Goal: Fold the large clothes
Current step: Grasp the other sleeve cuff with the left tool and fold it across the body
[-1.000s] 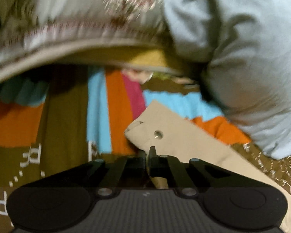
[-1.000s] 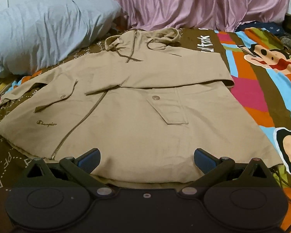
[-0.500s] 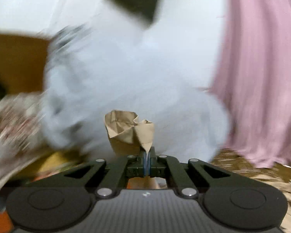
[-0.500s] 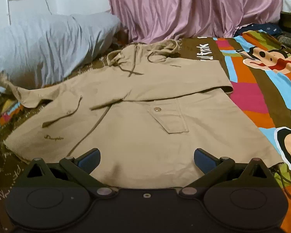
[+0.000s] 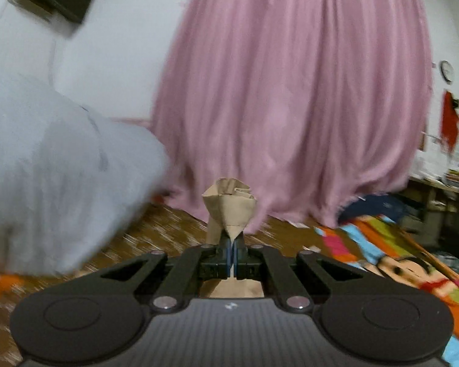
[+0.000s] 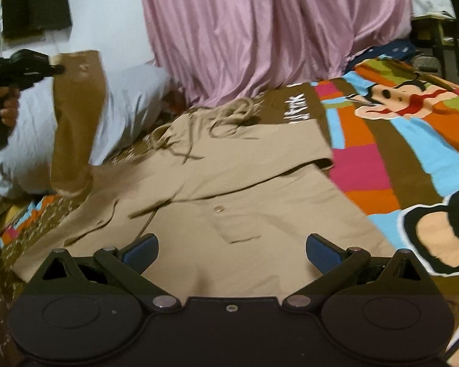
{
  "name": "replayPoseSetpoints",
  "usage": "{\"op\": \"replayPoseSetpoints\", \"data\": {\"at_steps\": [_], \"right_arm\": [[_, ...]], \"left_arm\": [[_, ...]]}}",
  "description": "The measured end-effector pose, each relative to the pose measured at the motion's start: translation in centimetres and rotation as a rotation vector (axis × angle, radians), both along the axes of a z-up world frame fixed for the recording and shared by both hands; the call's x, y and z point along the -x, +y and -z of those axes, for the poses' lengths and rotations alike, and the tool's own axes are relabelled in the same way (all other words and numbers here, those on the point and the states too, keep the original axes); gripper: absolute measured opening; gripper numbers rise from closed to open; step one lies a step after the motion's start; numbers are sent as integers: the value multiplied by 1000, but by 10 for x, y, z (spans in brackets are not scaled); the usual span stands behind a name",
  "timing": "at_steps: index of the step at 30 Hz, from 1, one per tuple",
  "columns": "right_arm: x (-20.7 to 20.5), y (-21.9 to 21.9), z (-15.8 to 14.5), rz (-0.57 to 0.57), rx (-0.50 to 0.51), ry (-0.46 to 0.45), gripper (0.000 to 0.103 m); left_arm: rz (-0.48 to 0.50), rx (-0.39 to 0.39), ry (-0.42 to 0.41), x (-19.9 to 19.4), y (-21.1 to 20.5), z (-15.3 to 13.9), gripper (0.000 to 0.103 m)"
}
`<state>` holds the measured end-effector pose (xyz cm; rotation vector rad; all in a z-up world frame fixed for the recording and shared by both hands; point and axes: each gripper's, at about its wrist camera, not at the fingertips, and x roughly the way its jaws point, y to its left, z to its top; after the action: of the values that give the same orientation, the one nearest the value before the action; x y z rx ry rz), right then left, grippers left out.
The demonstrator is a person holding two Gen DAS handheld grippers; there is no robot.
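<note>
A tan hooded jacket (image 6: 238,183) lies spread on the bed in the right wrist view, hood and drawstrings toward the pink curtain. Its left sleeve (image 6: 76,122) stands lifted high off the bed, hanging almost straight down from its cuff. My left gripper (image 5: 232,253) is shut on that cuff (image 5: 229,205), which bunches above the closed jaws. From the right wrist view the left gripper (image 6: 53,68) shows at the upper left, with a hand (image 6: 4,104) on its handle. My right gripper (image 6: 231,244) stands open just above the jacket's lower hem, nothing between its blue pads (image 6: 140,246).
A pale blue-grey pillow (image 6: 128,104) lies behind the raised sleeve at the left. A pink curtain (image 6: 260,30) hangs at the head of the bed. The colourful cartoon bedspread (image 6: 397,140) stretches to the right of the jacket. Shelving and clutter (image 5: 443,177) stand at far right.
My left gripper has risen and swung toward the curtain, pulling the sleeve cuff up off the bed until the sleeve hangs upright. The right gripper edged forward over the hem, still open.
</note>
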<state>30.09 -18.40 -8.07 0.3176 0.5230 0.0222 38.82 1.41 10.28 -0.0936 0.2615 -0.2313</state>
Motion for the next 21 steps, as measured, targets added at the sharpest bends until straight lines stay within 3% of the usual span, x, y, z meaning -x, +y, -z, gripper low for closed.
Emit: {"op": "replayPoseSetpoints", "data": {"at_steps": [3,7,12,14,16,21], "right_arm": [[2,-11,2,41,4,-6,102],[1,-24,7,77,-19,6,102],[0,-27,13,91,-41,16,102],[-1,-26,14,92,-40,18,102],[-1,-26,14,94,-40,18,102],[-5,-21,9,83,-41,18,102]], "left_arm": [[84,35,83,-2,-45,42,0],[173,15,192,12,-92,97,0],[266,36,367,23,-98,148,3],[301,67,416,24,-88,155,18],[309,85,437,26,-74,157,71],[288,111,418,24,-15,144,84]]}}
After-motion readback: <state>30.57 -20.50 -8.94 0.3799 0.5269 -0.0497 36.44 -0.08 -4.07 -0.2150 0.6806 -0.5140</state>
